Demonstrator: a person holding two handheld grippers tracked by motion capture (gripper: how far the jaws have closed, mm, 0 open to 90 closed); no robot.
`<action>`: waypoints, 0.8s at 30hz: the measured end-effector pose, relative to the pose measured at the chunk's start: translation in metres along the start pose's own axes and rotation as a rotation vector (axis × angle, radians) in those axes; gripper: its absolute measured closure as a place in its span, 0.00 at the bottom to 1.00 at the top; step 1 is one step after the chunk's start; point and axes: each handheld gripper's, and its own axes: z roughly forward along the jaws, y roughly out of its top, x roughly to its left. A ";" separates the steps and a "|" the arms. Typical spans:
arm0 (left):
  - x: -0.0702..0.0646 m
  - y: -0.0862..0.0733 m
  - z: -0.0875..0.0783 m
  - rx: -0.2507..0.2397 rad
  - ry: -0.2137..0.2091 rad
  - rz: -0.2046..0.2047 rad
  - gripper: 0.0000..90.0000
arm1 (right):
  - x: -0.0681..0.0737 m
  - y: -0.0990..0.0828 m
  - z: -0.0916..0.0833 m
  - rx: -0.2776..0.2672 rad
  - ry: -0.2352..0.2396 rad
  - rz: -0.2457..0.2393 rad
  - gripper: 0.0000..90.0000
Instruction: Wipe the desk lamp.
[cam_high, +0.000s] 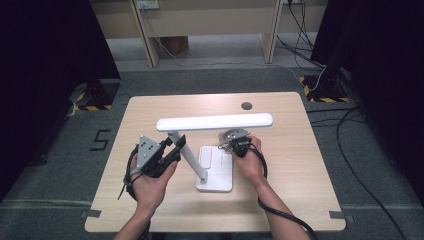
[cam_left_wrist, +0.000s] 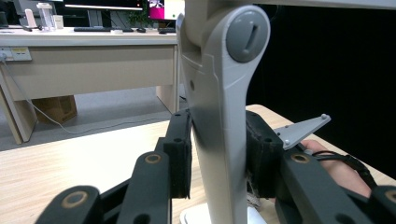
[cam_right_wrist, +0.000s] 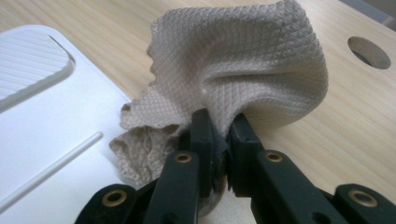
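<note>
Your left gripper (cam_left_wrist: 219, 154) is clamped on the desk lamp's arm (cam_left_wrist: 217, 140), just below the grey hinge (cam_left_wrist: 247, 33), pads pressing it from both sides. Your right gripper (cam_right_wrist: 219, 130) is pinching a bunched beige cloth (cam_right_wrist: 243, 60), which sits at the far edge of the lamp base (cam_right_wrist: 42, 121), partly on the wooden table (cam_right_wrist: 327, 140).

Risks as I see them:
- The cloth is held by a thin fold, so a hard wipe likely pulls it free.
- Pushing sideways on the base while the arm is clamped could twist the hinge or skid the lamp.
- The lamp head (cam_high: 215, 121) hangs right above your right gripper, so lifting could knock it.
</note>
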 end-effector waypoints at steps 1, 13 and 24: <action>0.000 0.000 0.000 -0.001 -0.001 0.000 0.73 | 0.000 -0.001 0.001 0.002 -0.005 0.001 0.93; -0.003 -0.001 -0.007 -0.001 -0.015 -0.009 0.72 | -0.013 -0.006 -0.003 0.025 -0.057 0.007 0.92; -0.005 -0.002 -0.010 -0.002 -0.023 -0.014 0.71 | -0.054 -0.027 -0.018 0.061 -0.149 0.105 0.84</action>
